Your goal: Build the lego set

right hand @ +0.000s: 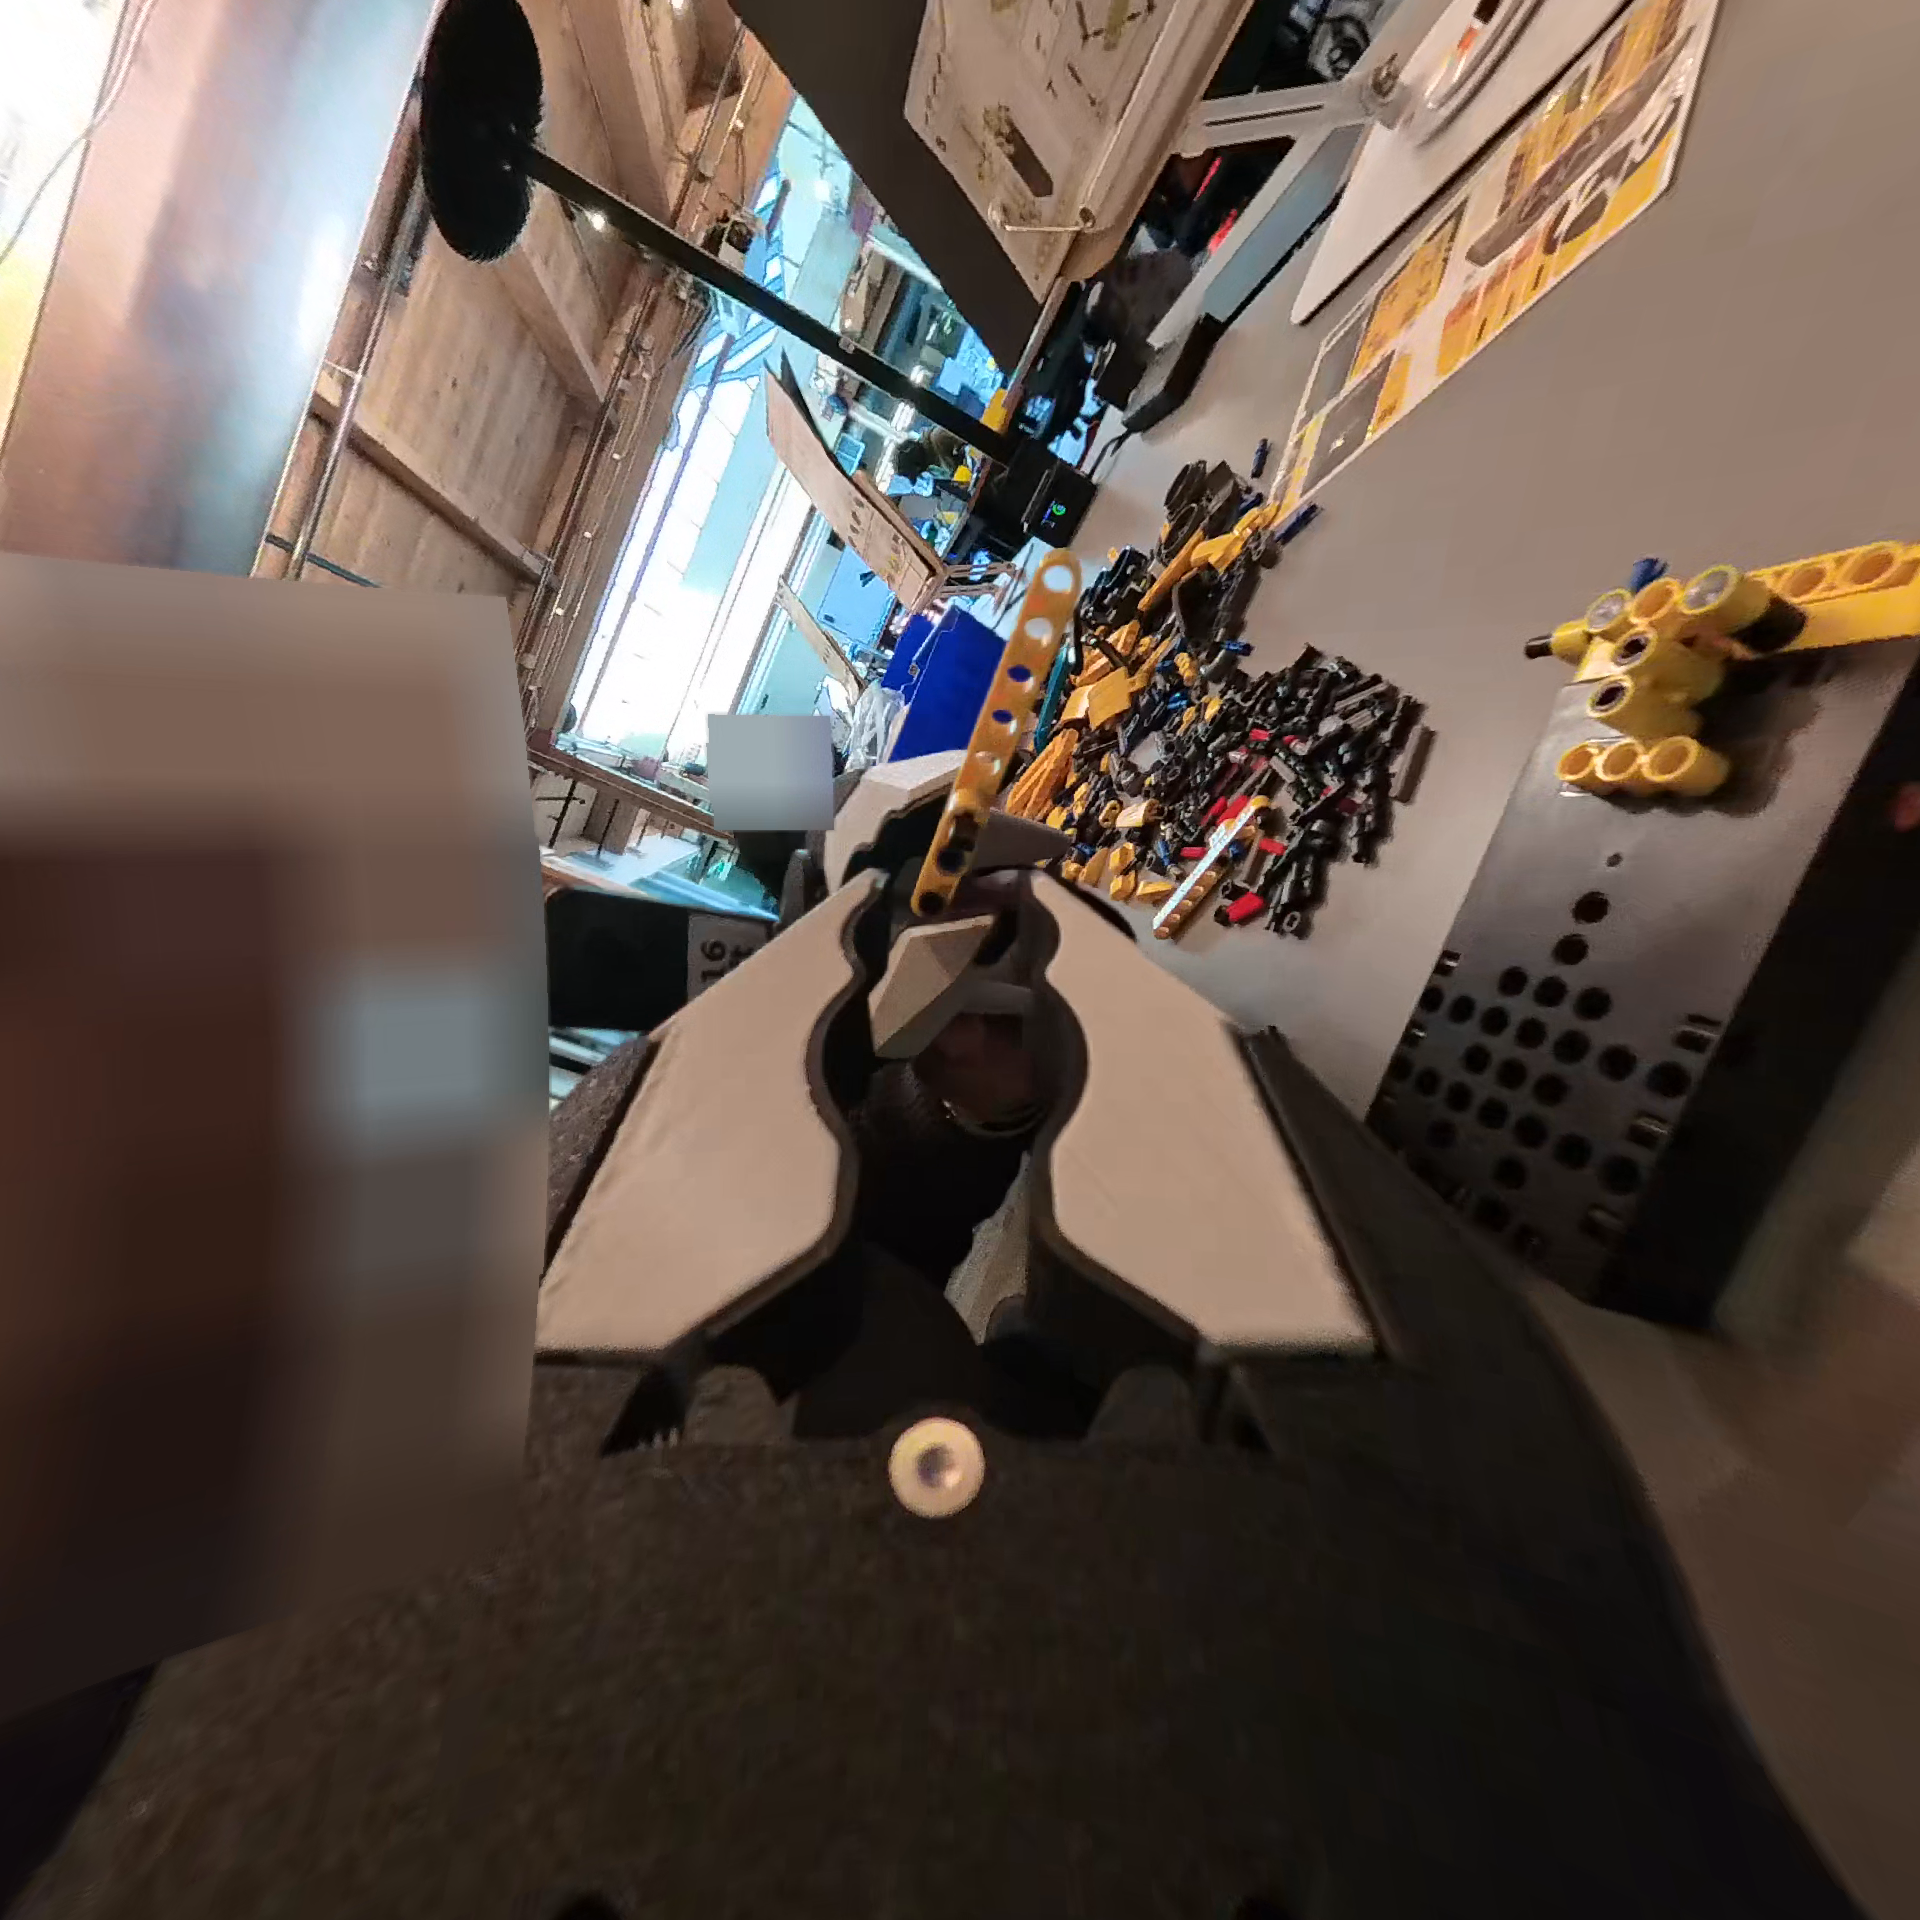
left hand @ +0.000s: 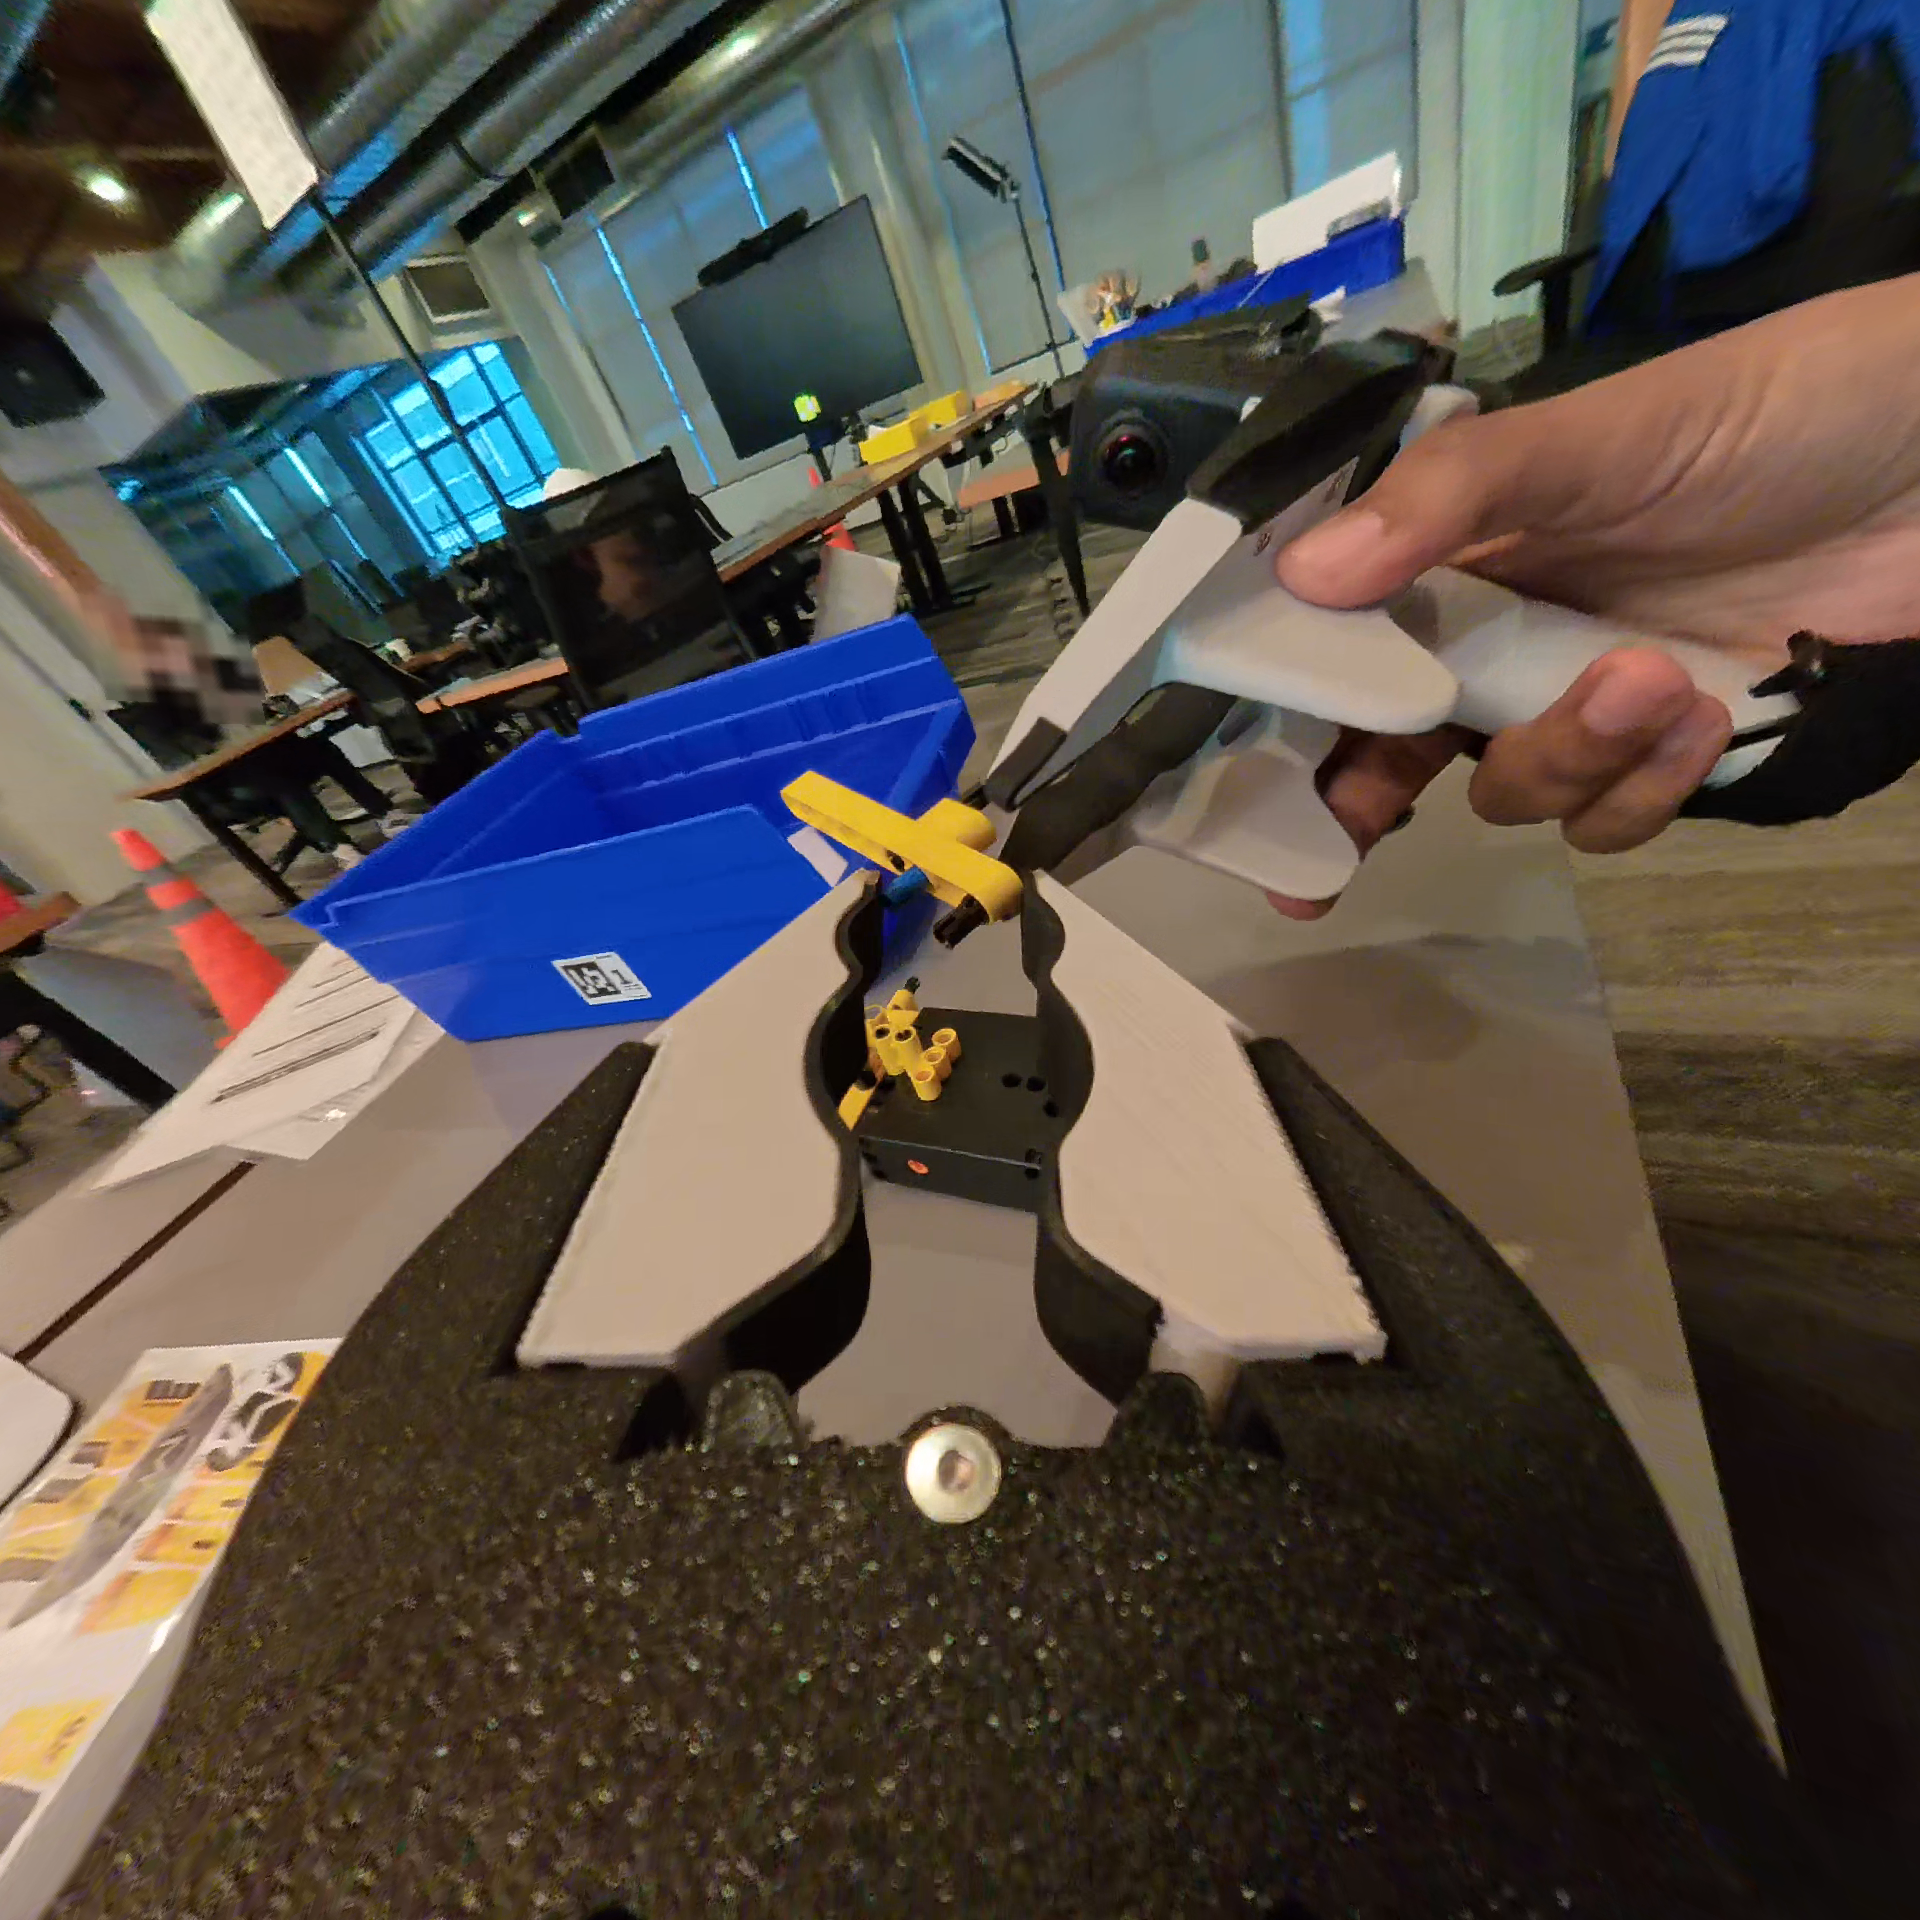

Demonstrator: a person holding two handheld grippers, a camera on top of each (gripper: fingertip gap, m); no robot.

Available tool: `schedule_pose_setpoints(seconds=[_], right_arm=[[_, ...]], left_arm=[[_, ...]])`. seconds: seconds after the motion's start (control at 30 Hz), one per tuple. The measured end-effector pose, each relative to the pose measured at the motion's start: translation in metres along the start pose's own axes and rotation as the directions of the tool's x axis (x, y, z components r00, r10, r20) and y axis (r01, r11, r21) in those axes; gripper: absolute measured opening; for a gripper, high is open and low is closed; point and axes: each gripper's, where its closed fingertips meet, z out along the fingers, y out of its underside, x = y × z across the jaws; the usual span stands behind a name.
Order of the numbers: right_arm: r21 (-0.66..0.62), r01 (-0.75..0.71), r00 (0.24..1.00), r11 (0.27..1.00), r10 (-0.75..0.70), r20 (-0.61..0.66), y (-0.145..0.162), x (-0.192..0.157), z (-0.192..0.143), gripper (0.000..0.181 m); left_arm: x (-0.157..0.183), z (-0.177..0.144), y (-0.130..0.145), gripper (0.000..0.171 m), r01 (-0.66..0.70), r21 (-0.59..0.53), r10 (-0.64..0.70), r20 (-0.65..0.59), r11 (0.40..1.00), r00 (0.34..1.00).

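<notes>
A yellow holed beam (left hand: 894, 831) with a blue pin and a black pin is held in the air between both grippers. My left gripper (left hand: 951, 894) is shut on its near end, one fingertip against the blue pin. My right gripper (left hand: 1003, 831), held by a hand (left hand: 1621, 561), comes in from the right and grips the same end. In the right wrist view the beam (right hand: 1013, 707) rises away from my right gripper (right hand: 956, 894), with the left gripper's grey fingers (right hand: 920, 982) crossing beside it. Below stands a black perforated block (left hand: 966, 1153) carrying a small yellow assembly (left hand: 909, 1049).
A blue bin (left hand: 623, 873) stands behind the grippers. A pile of loose yellow and black parts (right hand: 1226, 748) lies on the grey table (right hand: 1455, 499) near the black block (right hand: 1621, 987). Printed sheets (left hand: 135, 1538) lie at the left. The table edge (left hand: 1600, 1039) runs along the right. The grippers are tip to tip, or close to it.
</notes>
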Motion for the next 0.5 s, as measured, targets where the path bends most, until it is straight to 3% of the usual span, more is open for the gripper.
schedule_pose_setpoints(seconds=[0.03,0.17,0.23,0.33,0.43,0.5], right_arm=[[0.007,-0.007,1.0,1.0,0.007,-0.004,0.0,0.001,0.0,0.022],[0.01,-0.005,1.0,1.0,0.005,-0.018,0.001,-0.001,0.0,0.022],[0.007,-0.006,0.999,1.0,0.007,-0.051,0.004,0.005,0.001,0.034],[0.049,-0.015,1.0,0.999,0.014,0.021,-0.001,-0.006,0.002,0.036],[0.024,0.023,1.0,0.999,-0.024,0.012,0.003,-0.01,0.006,0.037],[0.021,0.056,0.998,0.998,-0.055,-0.036,0.003,-0.006,0.008,0.022]], left_arm=[[0.0,-0.001,-0.001,0.025,-0.02,0.006,0.02,0.014,1.0,1.0],[-0.001,-0.004,-0.008,0.025,-0.049,0.035,0.047,0.048,0.998,0.998],[-0.002,-0.007,-0.013,0.025,-0.04,0.063,0.036,0.055,0.997,0.998],[0.0,-0.004,-0.009,0.025,-0.03,0.039,0.029,0.042,0.999,0.999],[0.004,-0.002,-0.006,0.025,-0.027,0.029,0.026,0.026,0.999,0.999],[0.004,-0.002,-0.008,0.025,-0.019,0.043,0.018,0.026,0.999,1.0]])
